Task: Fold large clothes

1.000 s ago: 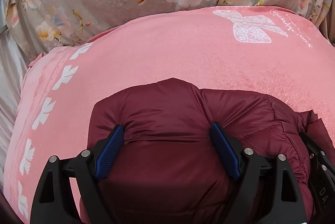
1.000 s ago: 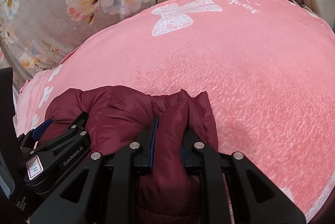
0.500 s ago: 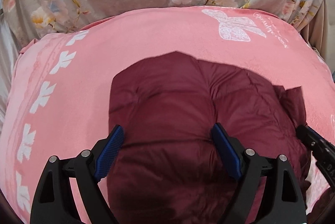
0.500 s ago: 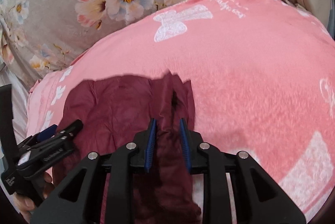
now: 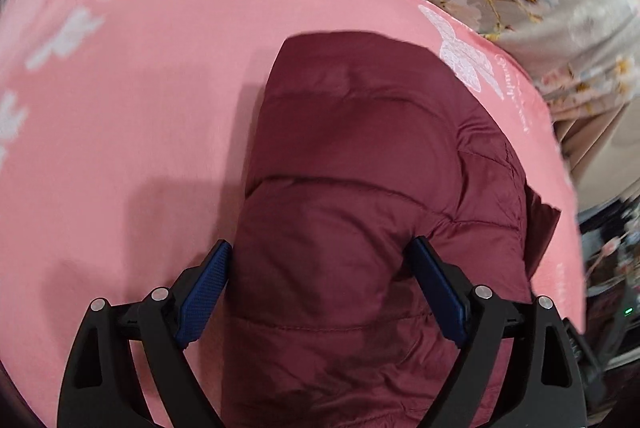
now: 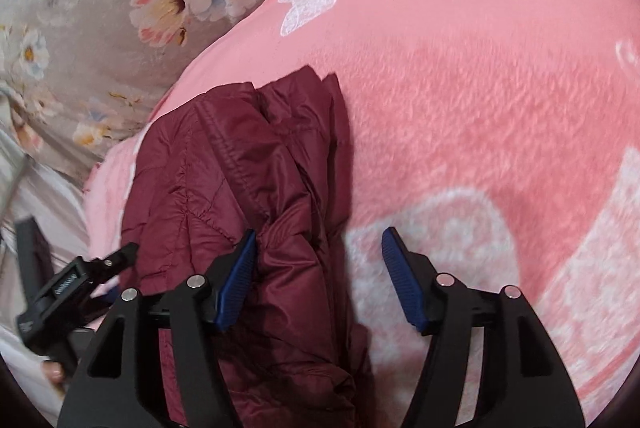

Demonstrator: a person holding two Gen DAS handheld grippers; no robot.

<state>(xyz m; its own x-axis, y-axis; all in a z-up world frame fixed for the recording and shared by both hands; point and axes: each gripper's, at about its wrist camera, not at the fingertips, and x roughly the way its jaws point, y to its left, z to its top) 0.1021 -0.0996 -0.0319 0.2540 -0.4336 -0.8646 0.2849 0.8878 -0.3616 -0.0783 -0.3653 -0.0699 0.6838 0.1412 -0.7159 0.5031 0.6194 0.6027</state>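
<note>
Looks like someone's bedroom at home: a fluffy pink blanket [image 6: 460, 88] with white butterfly prints is spread over a grey floral bedsheet [image 6: 100, 28], and that's probably a curtain [image 5: 592, 132] hanging at the blurry edge.

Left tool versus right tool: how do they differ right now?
The left tool straddles the maroon quilted jacket with its pads spread wide; the right tool is narrower, its jaws opening. Left has fabric filling its gap; right has the jacket's edge beside one pad only. Both have blue pads over the pink blanket.
</note>
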